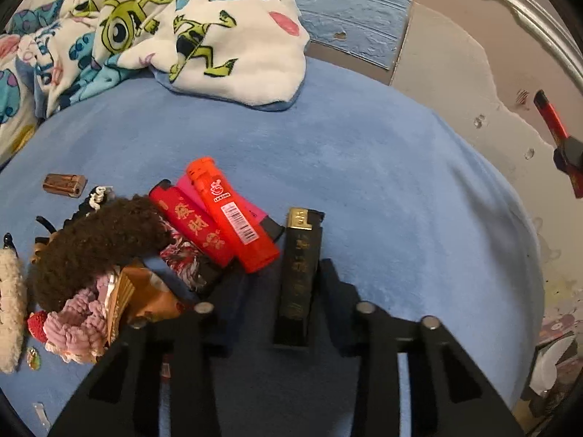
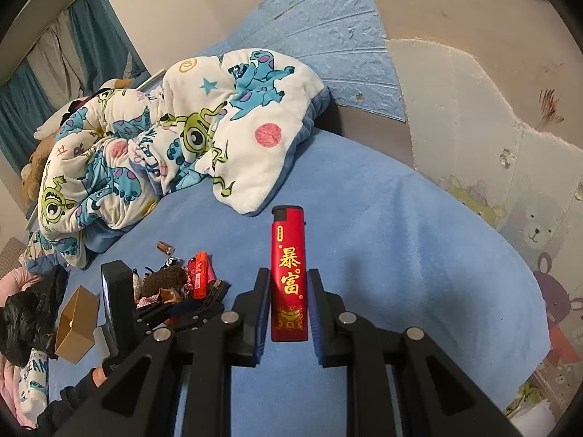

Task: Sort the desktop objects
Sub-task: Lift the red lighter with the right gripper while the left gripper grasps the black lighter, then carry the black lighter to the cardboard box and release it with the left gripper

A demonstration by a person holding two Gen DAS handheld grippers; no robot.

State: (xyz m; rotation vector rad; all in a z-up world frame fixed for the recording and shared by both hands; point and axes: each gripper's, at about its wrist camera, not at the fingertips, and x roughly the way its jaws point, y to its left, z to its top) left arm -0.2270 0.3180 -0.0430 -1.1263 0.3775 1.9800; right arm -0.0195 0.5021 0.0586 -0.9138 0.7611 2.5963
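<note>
In the left wrist view my left gripper (image 1: pixel 282 273) stands low over the blue bedsheet, its jaws wide apart. A black lighter with gold print (image 1: pixel 298 273) lies between them, close to the right finger, not clamped. Just left lies a pile: an orange lighter (image 1: pixel 231 215), a red lighter (image 1: pixel 195 227), a pink one under them, a brown fuzzy hair tie (image 1: pixel 91 244) and a pink scrunchie (image 1: pixel 78 327). In the right wrist view my right gripper (image 2: pixel 288 280) is shut on a red lighter with gold characters (image 2: pixel 288 276), held upright above the sheet. It also shows in the left wrist view (image 1: pixel 552 120).
A crumpled cartoon blanket (image 2: pixel 164 138) covers the far left of the bed. A small copper-coloured metal piece (image 1: pixel 63 185) lies beyond the pile. A small cardboard box (image 2: pixel 76 324) and black fabric (image 2: pixel 29 313) sit at the left. The wall (image 2: pixel 473 116) runs along the right.
</note>
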